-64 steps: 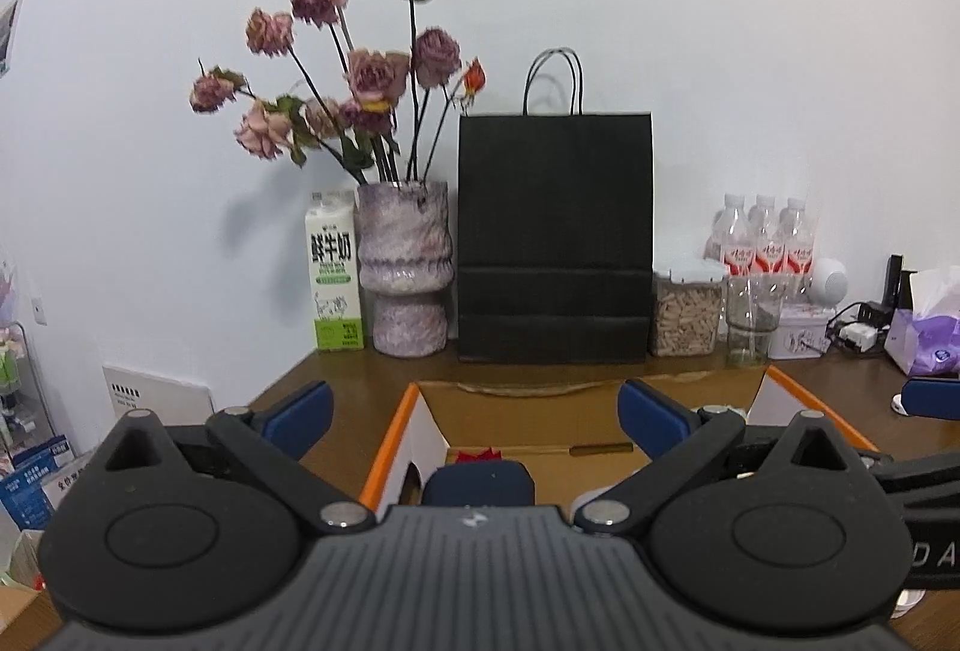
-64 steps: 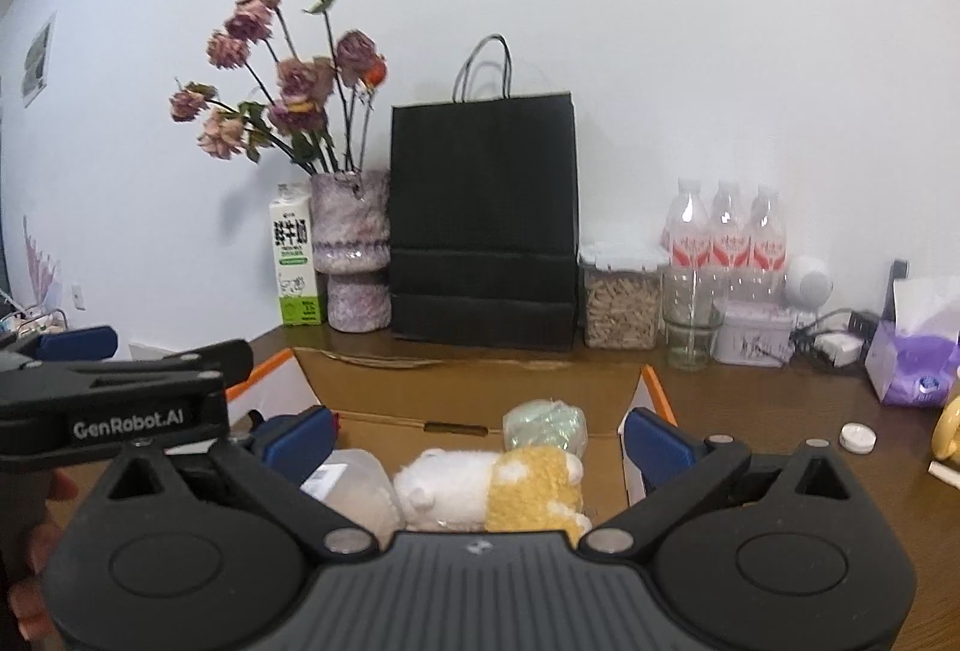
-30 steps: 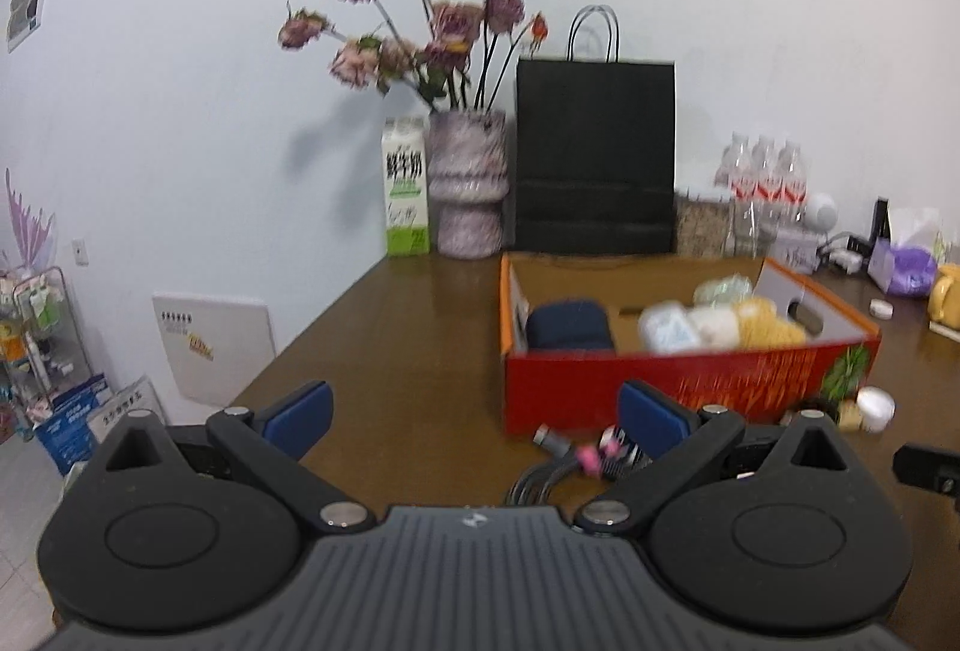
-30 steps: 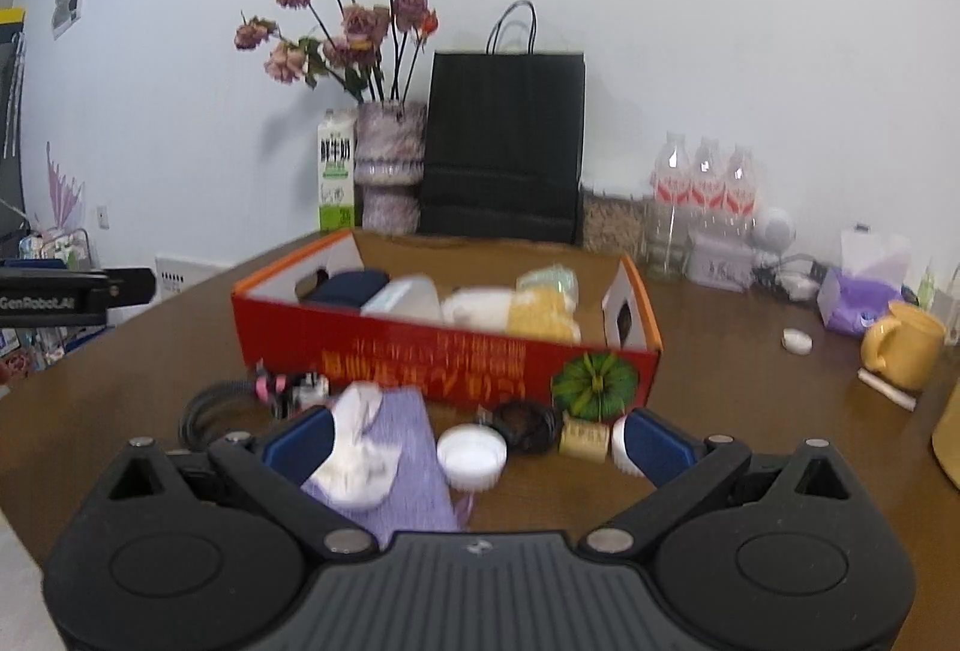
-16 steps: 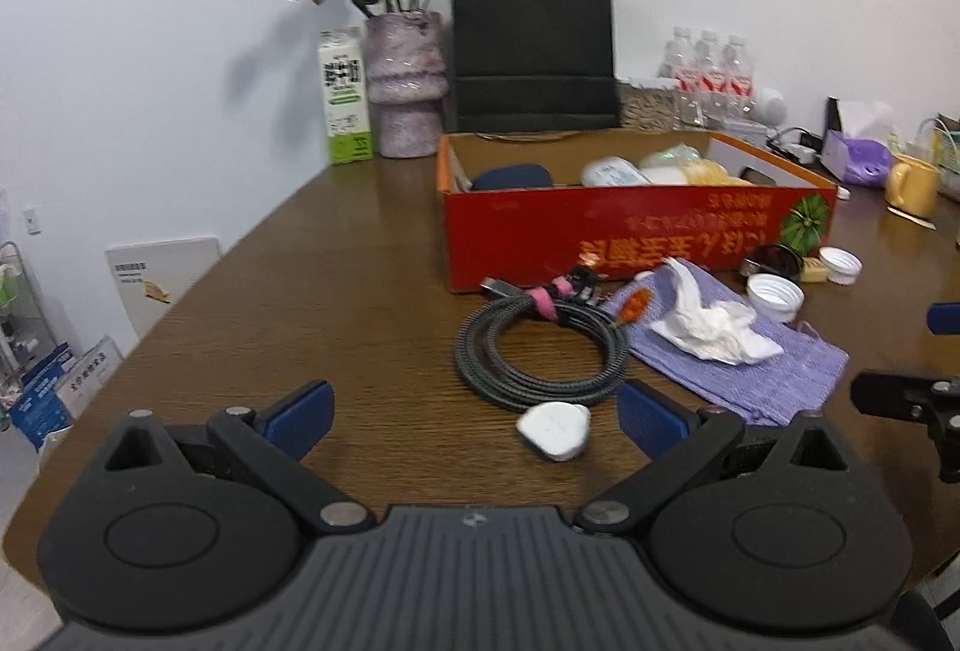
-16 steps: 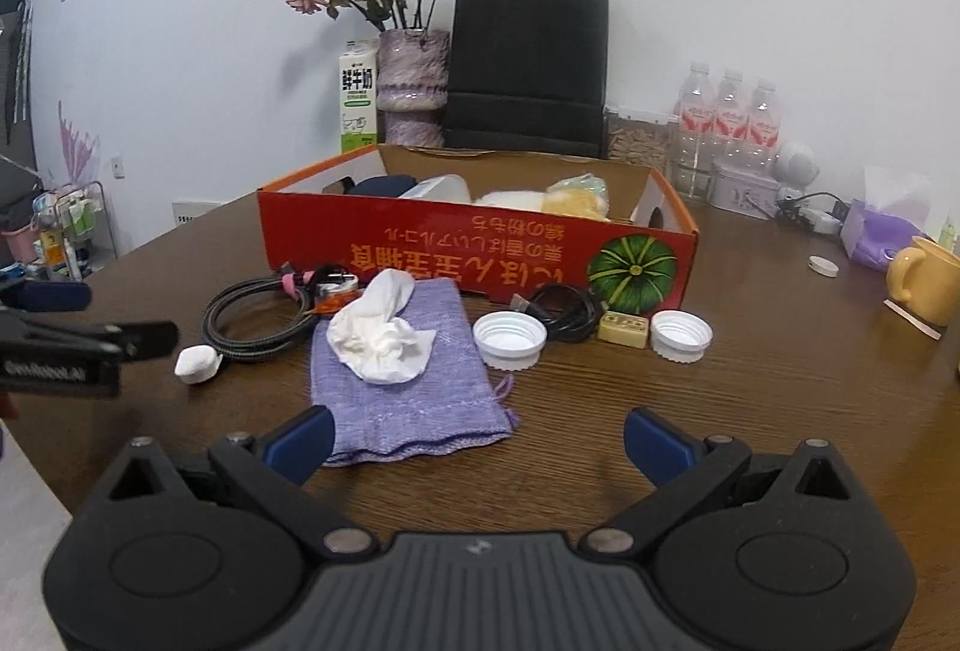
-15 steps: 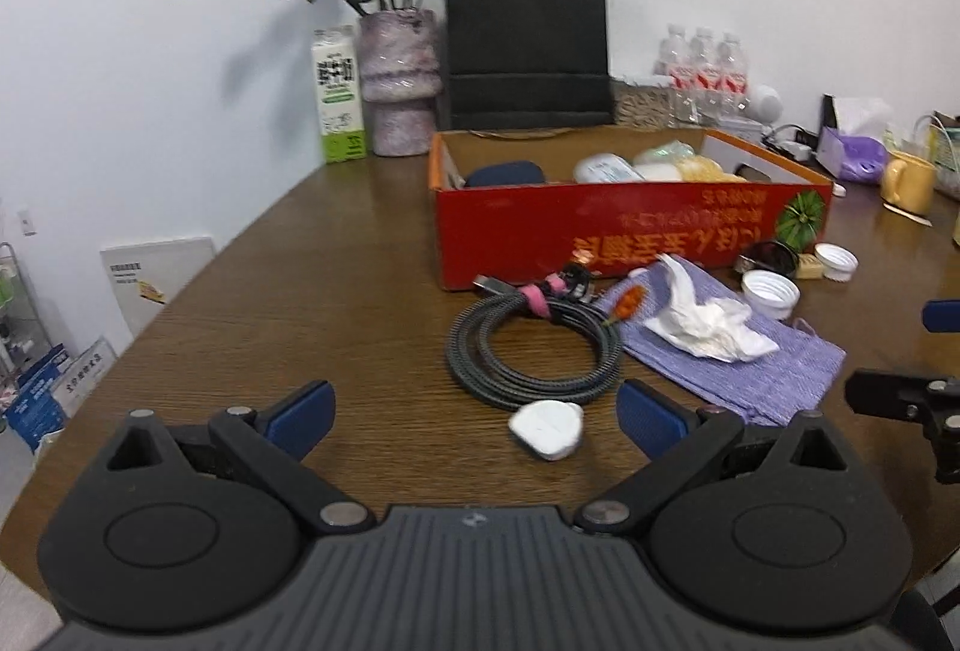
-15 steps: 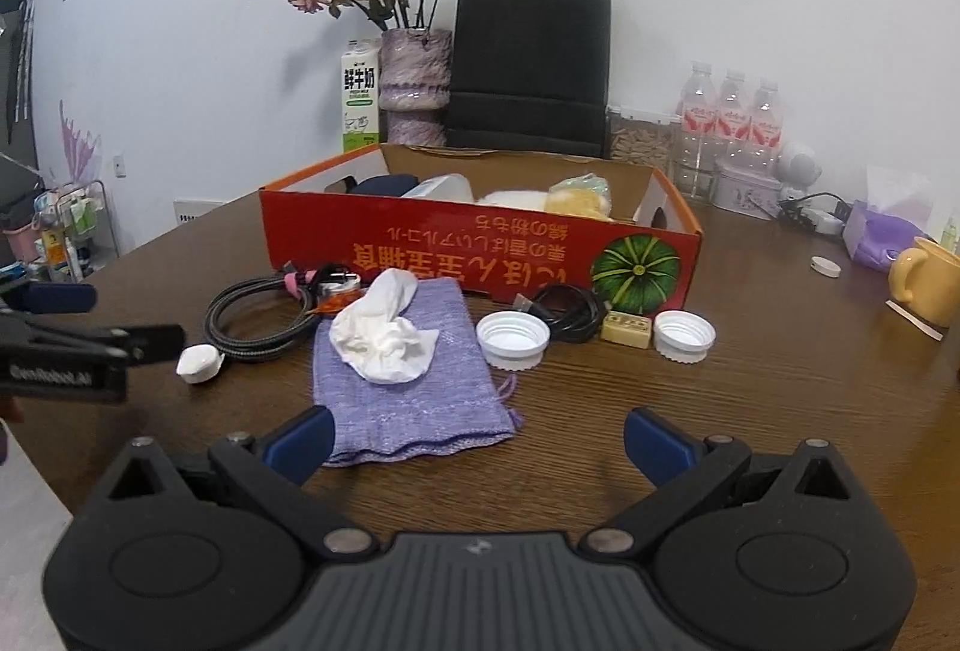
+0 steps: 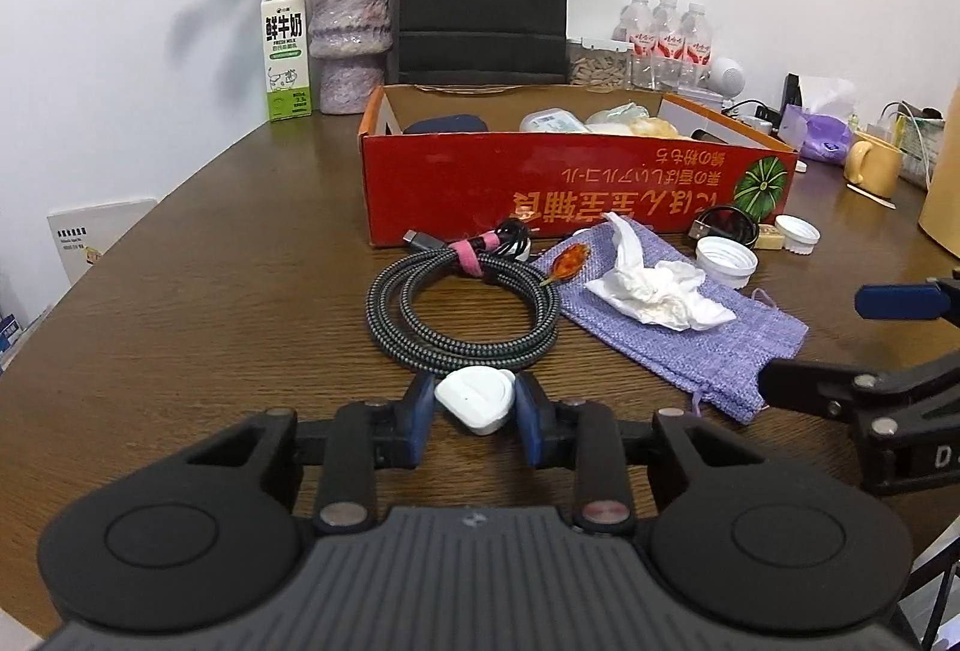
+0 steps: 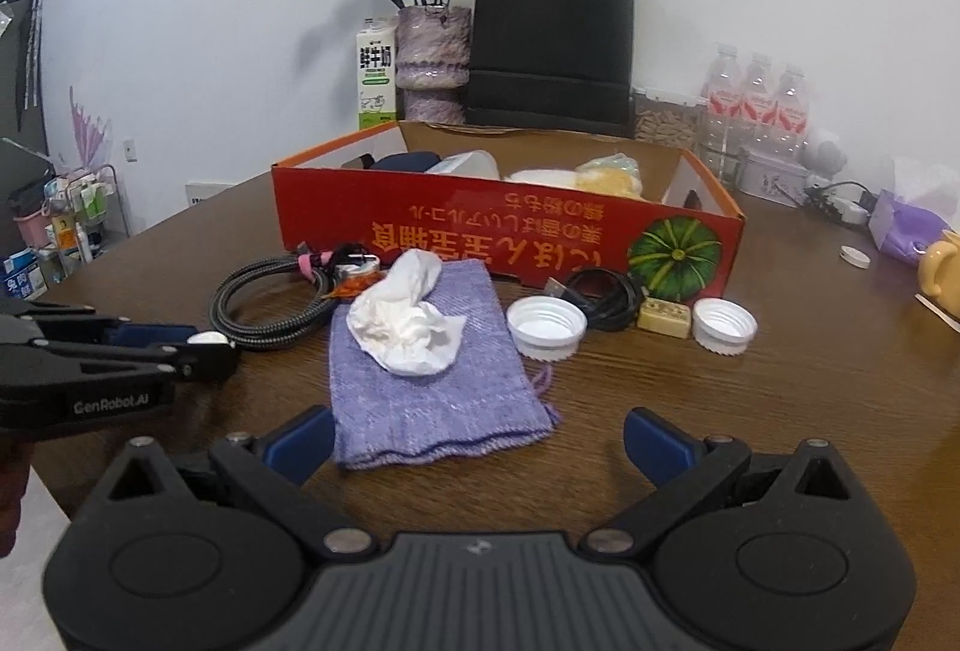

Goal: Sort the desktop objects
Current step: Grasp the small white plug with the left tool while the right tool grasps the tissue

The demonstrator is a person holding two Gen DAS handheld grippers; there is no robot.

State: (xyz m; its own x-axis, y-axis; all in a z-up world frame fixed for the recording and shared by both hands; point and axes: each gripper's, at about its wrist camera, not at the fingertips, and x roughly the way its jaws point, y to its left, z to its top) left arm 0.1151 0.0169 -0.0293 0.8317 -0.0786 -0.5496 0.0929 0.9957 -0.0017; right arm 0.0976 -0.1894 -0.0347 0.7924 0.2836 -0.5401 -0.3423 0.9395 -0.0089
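In the left wrist view, the left gripper [image 9: 475,402] has just been closing, and its blue pads now press on both sides of a small white charger plug [image 9: 477,399] lying on the wooden table [image 9: 198,303], just in front of a coiled braided cable [image 9: 462,312]. Beyond the cable stands a red cardboard box [image 9: 576,192], open at the top. It holds a dark blue pouch [image 9: 444,124] at its left end, then a pale plastic container [image 9: 552,121], a greenish packet and something yellow and fluffy. A purple cloth [image 9: 690,333] with a crumpled tissue [image 9: 654,291] on it lies right of the cable.

In the right wrist view, the right gripper [image 10: 479,444] hangs over the near edge of the purple cloth [image 10: 432,387], jaws spread wide with nothing gripped between them. The red box [image 10: 498,237] sits behind the cloth, the same items showing above its wall. Two white bottle caps [image 10: 546,327] lie upturned in front of it, with a small black cable and a beige block between them. At the left edge, the left gripper's fingers hold the white plug [image 10: 207,338].
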